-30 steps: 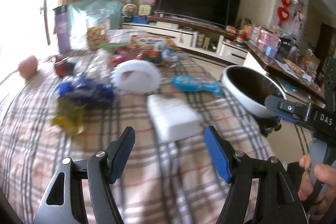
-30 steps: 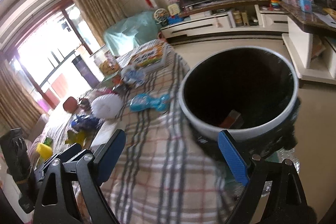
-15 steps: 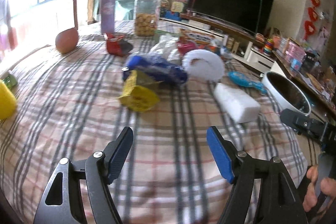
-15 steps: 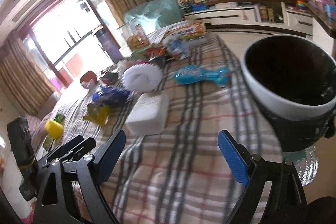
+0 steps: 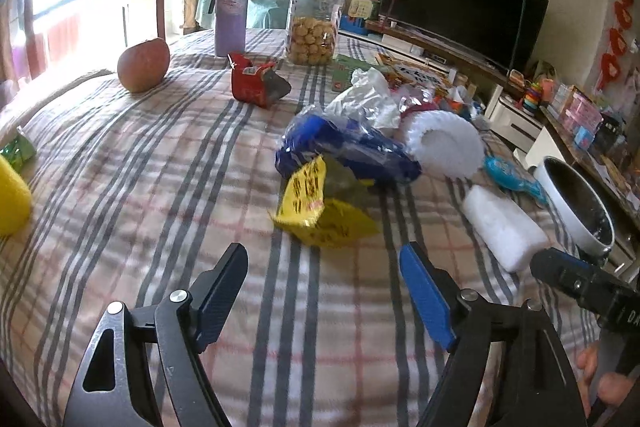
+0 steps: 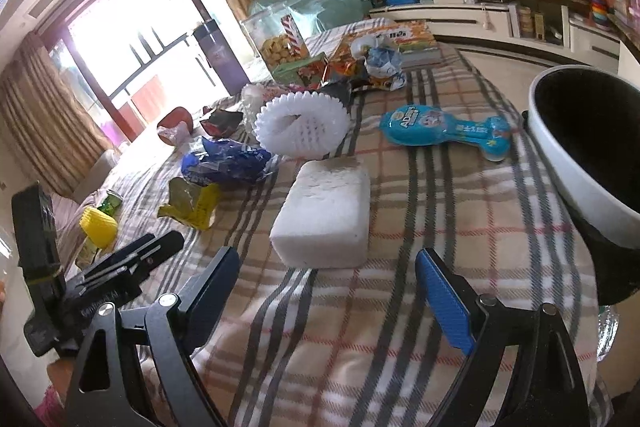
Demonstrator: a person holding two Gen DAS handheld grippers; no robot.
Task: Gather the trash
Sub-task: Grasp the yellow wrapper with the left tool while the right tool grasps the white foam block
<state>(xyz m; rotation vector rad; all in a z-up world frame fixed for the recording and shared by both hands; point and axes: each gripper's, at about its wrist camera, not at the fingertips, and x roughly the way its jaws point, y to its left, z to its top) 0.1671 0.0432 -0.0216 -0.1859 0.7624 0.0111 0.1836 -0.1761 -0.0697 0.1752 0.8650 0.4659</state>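
Trash lies on a plaid-covered table (image 5: 160, 195). A yellow wrapper (image 5: 320, 211) lies just ahead of my open, empty left gripper (image 5: 324, 283). Behind it are a blue wrapper (image 5: 348, 147), a white foam net (image 5: 444, 143), a clear plastic bag (image 5: 368, 99) and a red wrapper (image 5: 256, 85). A white foam block (image 6: 324, 211) lies just ahead of my open, empty right gripper (image 6: 328, 291). A light-blue packet (image 6: 440, 129) lies beyond it. The white-rimmed black trash bin (image 6: 592, 163) stands at the table's right edge.
An apple (image 5: 142, 65), a purple tumbler (image 5: 230, 11) and a cookie jar (image 5: 314, 25) stand at the far side. A yellow cup (image 5: 10, 199) sits at the left edge. Boxes and more wrappers (image 6: 360, 63) crowd the far end. A TV (image 5: 460, 7) is behind.
Both grippers swung left, away from the bin and toward the table. The yellow wrapper now sits ahead of the left gripper and the foam block ahead of the right gripper.
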